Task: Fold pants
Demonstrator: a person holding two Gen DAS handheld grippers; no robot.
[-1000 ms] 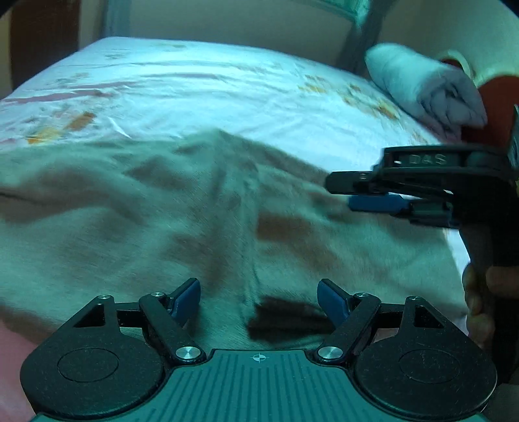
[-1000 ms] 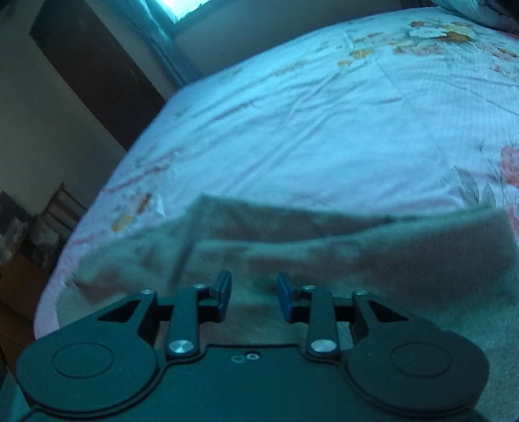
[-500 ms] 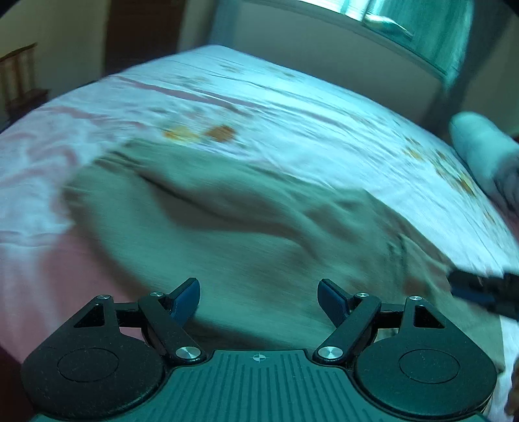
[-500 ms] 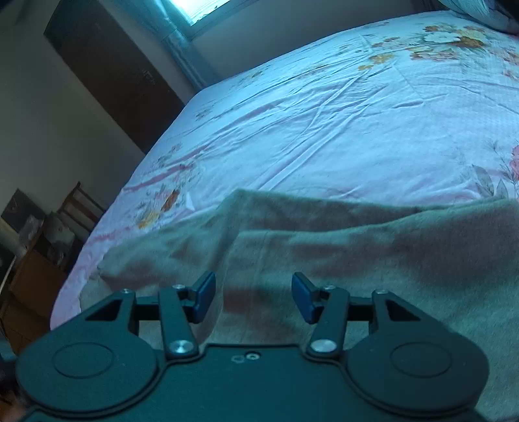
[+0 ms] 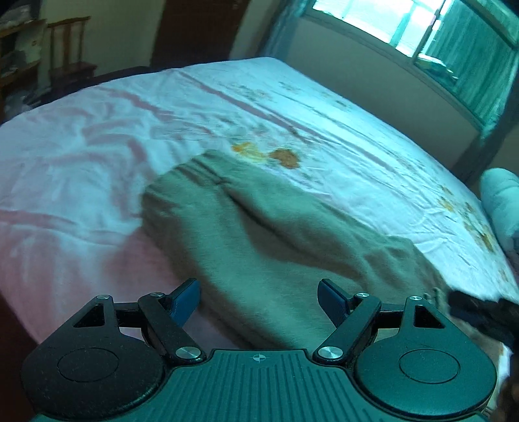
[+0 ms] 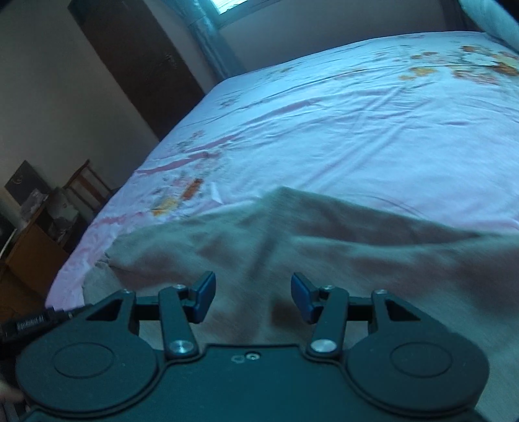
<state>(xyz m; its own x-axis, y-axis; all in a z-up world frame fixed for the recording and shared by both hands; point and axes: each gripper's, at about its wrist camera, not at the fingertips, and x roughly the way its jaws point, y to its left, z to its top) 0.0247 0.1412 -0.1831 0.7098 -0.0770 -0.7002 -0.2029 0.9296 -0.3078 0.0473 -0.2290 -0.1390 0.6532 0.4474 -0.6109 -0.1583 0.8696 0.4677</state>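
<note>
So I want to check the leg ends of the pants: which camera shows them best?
The left wrist view: the grey-brown fabric pants run away to their far end on the floral bedsheet. The right wrist view shows them closer and blurrier.

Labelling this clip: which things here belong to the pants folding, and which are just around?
Job:
pants
left gripper
right gripper
bed

Just around:
wooden chair
window
rolled bedding
dark wardrobe

Open bed sheet (image 5: 324,130) beyond the pants (image 5: 259,233), rolled bundle (image 5: 501,201) far right, chair (image 6: 87,188) off the bed's left edge
</note>
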